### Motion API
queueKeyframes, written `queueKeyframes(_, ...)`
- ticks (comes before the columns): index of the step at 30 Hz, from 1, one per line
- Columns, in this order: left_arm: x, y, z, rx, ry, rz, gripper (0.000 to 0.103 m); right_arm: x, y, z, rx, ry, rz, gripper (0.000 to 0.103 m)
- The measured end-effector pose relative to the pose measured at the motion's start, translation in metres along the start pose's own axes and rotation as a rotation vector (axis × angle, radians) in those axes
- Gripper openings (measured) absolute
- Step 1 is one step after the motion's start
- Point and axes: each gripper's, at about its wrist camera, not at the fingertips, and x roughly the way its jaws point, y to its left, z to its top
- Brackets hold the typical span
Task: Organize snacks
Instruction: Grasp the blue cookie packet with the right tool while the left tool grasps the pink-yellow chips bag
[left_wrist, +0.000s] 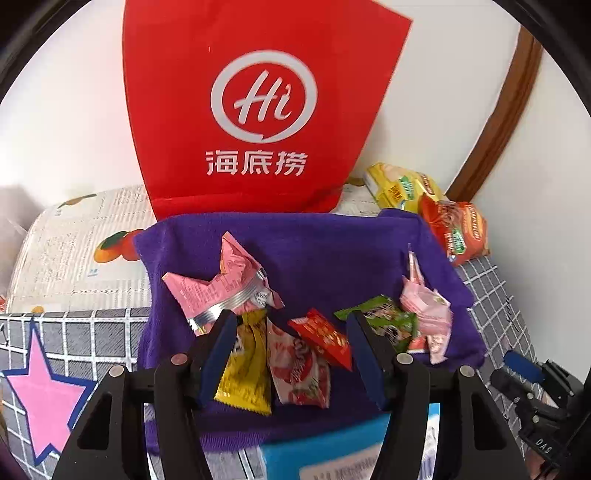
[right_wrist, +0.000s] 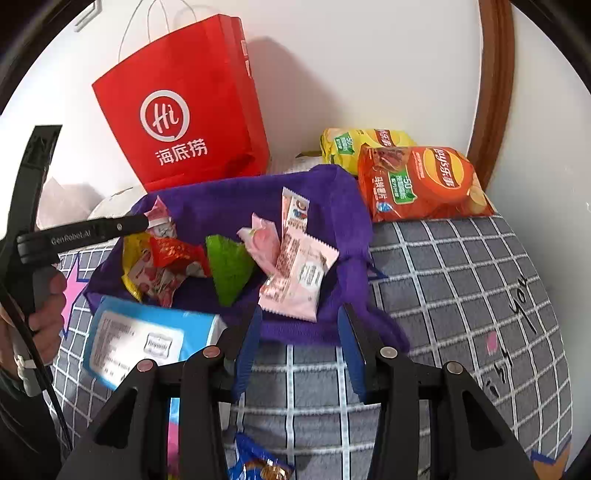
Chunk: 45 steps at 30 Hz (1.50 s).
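Several small snack packets lie on a purple cloth (left_wrist: 314, 251) (right_wrist: 236, 199) on the bed. My left gripper (left_wrist: 291, 321) is open, its jaws around a yellow packet (left_wrist: 247, 373), a pink-and-white packet (left_wrist: 299, 369) and a red packet (left_wrist: 323, 336). A large pink packet (left_wrist: 218, 284) lies just beyond its left finger; a green packet (left_wrist: 384, 321) is at its right finger. My right gripper (right_wrist: 301, 314) is open and empty at the cloth's near edge, just short of a pink packet (right_wrist: 299, 277). The green packet (right_wrist: 229, 269) lies to its left.
A red paper bag (left_wrist: 258, 103) (right_wrist: 184, 110) stands against the wall behind the cloth. A yellow (right_wrist: 354, 144) and an orange chip bag (right_wrist: 421, 184) lie at the back right. A blue tissue pack (right_wrist: 147, 339) lies at the cloth's near left. A blue wrapper (right_wrist: 255, 461) lies below my right gripper.
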Motion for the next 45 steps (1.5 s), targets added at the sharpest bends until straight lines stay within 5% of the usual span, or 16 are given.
queueKeyframes(24,-0.081,0.018,-0.089,-0.02,0.004,0.064,0.06,0.002,0.014,-0.115,0.105,0.185,0.098,0.053)
queueKeyframes(30,-0.088,0.027,-0.102,-0.041,0.011,0.072,0.06,0.004,0.022,-0.12,0.089,0.137,0.065,0.055)
queueKeyframes(35,-0.095,0.026,-0.11,-0.035,0.008,0.069,0.06,0.007,0.022,-0.119,0.05,0.101,0.011,0.035)
queueKeyframes(45,-0.093,-0.002,-0.129,-0.014,0.037,0.007,0.061,-0.022,0.0,-0.114,0.085,0.057,0.038,0.034)
